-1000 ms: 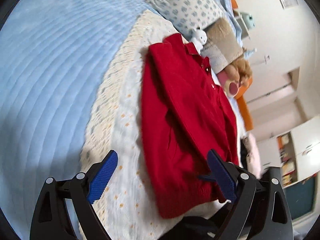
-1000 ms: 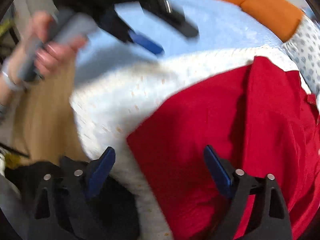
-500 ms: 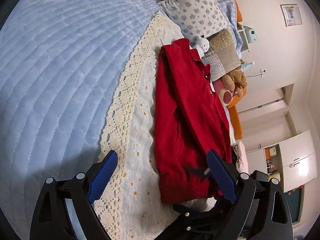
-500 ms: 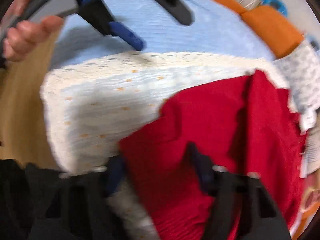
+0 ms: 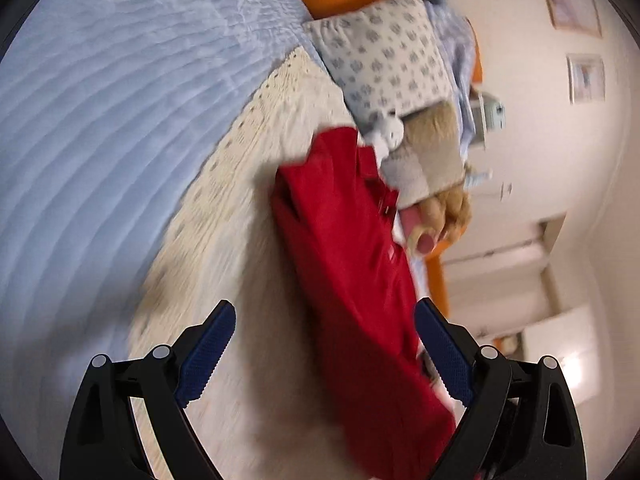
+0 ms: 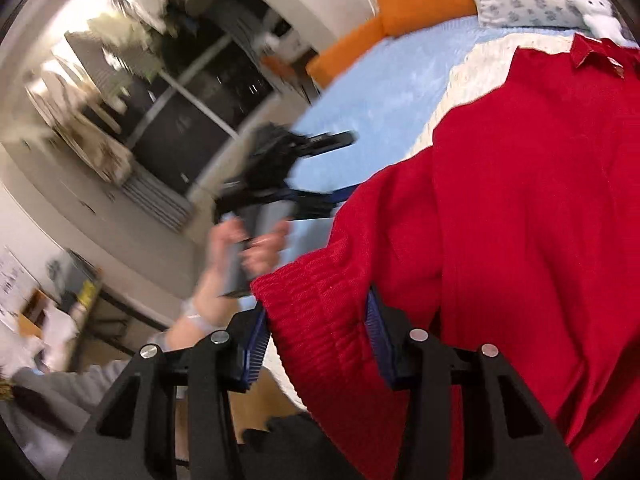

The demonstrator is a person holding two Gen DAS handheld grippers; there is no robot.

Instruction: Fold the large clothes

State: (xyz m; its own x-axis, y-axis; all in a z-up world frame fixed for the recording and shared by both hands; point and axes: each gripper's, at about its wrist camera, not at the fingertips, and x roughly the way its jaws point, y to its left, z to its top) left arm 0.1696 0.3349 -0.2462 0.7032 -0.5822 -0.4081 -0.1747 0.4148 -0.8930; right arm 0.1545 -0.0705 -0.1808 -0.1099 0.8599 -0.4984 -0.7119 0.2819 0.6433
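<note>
The right gripper now clamps the ribbed hem of the red sweater, lifting it off the white lace-edged spread; half a second ago the hem lay flat. The sweater runs lengthwise, collar toward the pillows. The left gripper hovers wide apart beside it.

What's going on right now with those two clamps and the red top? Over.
Right gripper shut on red sweater hem, lifting. Left gripper open, empty. Nothing in the way.

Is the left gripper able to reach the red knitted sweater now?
Probably yes: the left gripper is open and empty, and the red knitted sweater lies just ahead with nothing between.
</note>
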